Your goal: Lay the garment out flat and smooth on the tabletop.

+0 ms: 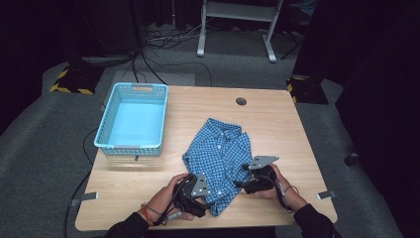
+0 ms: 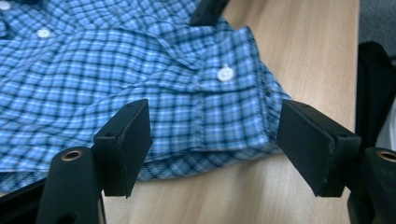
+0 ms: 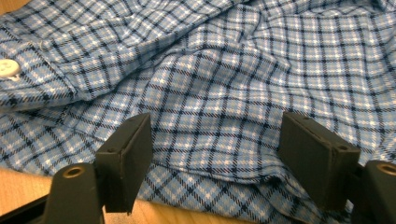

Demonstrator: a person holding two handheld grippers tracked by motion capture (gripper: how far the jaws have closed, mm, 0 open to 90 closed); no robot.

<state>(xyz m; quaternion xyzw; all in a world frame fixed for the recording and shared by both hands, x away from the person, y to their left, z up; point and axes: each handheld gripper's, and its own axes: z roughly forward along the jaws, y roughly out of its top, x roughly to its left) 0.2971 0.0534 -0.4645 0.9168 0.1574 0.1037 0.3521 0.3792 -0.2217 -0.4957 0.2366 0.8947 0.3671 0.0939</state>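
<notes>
A blue checked shirt (image 1: 220, 158) lies folded and a little rumpled on the wooden table (image 1: 277, 124). My left gripper (image 1: 205, 198) sits at the shirt's near left corner, open. In the left gripper view its jaws (image 2: 215, 140) stand wide on either side of a cuffed hem of the shirt (image 2: 116, 79) with a white button (image 2: 225, 73), and the pads are off the cloth. My right gripper (image 1: 245, 184) is at the shirt's near right edge, also open. Its jaws (image 3: 215, 144) straddle a fold of the shirt (image 3: 233, 70) without pressing it.
A light blue plastic basket (image 1: 141, 87) stands at the table's far left with nothing in it. A round cable hole (image 1: 241, 101) sits near the far edge. Bare wood lies to the right of the shirt and along the near edge.
</notes>
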